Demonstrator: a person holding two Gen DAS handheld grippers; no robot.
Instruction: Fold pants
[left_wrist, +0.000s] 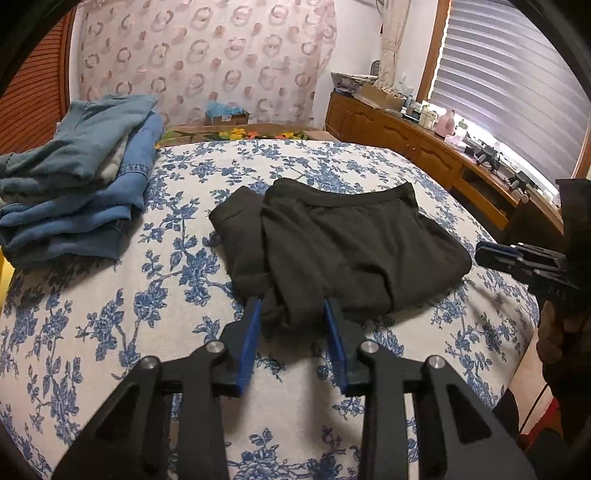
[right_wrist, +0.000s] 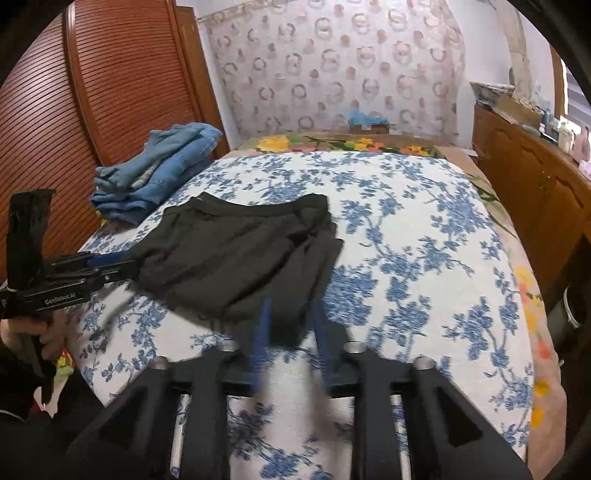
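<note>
The black pants (left_wrist: 343, 243) lie folded into a soft, limp bundle on the bed (left_wrist: 110, 332), just ahead of both tongs; light knit cloth, likely to sag, so best taken at its near edge. The left tongs (left_wrist: 293, 314) straddle a bunched fold there, and whether they pinch it I cannot tell. The right tongs (right_wrist: 291, 314), blurred, stand part-spread around the near corner. Folded jeans (left_wrist: 77, 192) sit far left.
</note>
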